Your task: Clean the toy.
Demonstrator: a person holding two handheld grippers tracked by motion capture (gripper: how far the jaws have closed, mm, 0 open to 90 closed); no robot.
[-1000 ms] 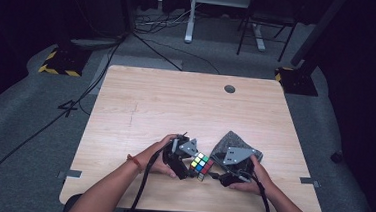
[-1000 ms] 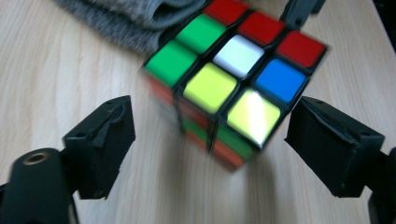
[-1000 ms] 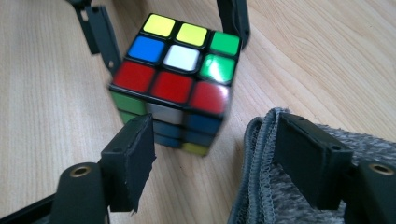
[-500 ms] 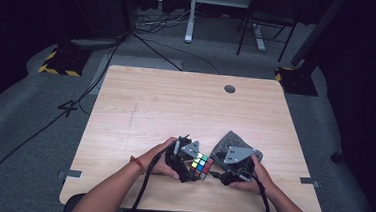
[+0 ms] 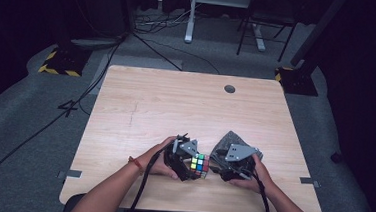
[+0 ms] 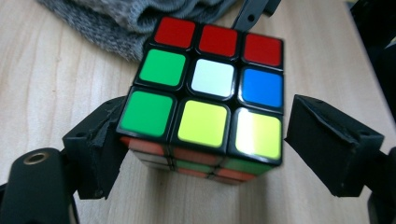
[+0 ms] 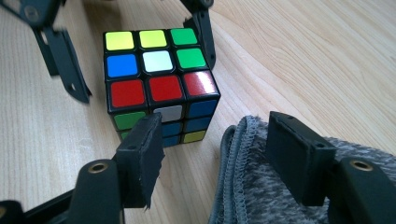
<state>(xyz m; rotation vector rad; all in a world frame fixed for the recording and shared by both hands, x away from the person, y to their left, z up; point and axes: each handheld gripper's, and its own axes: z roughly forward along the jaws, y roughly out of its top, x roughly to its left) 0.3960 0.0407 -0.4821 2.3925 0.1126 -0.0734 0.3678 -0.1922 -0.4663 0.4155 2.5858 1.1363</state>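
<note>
Both forearms come in low over the near edge of the table (image 5: 141,102), wrists bent inward so the two tools face each other. The left gripper (image 5: 192,164) lies almost level in its hand, and the puzzle cube (image 5: 200,164) stands on the wood between its fingers (image 6: 100,144): one pad lies against the cube's side, the other stands a little off, so I cannot tell whether it is truly clamped. The right gripper (image 5: 224,169) points toward the cube's near face; its jaws have just been closing, yet they remain spread, with nothing pinched. One finger (image 7: 140,154) sits just before the cube, the other over the grey cloth (image 7: 261,196) beside it.
</note>
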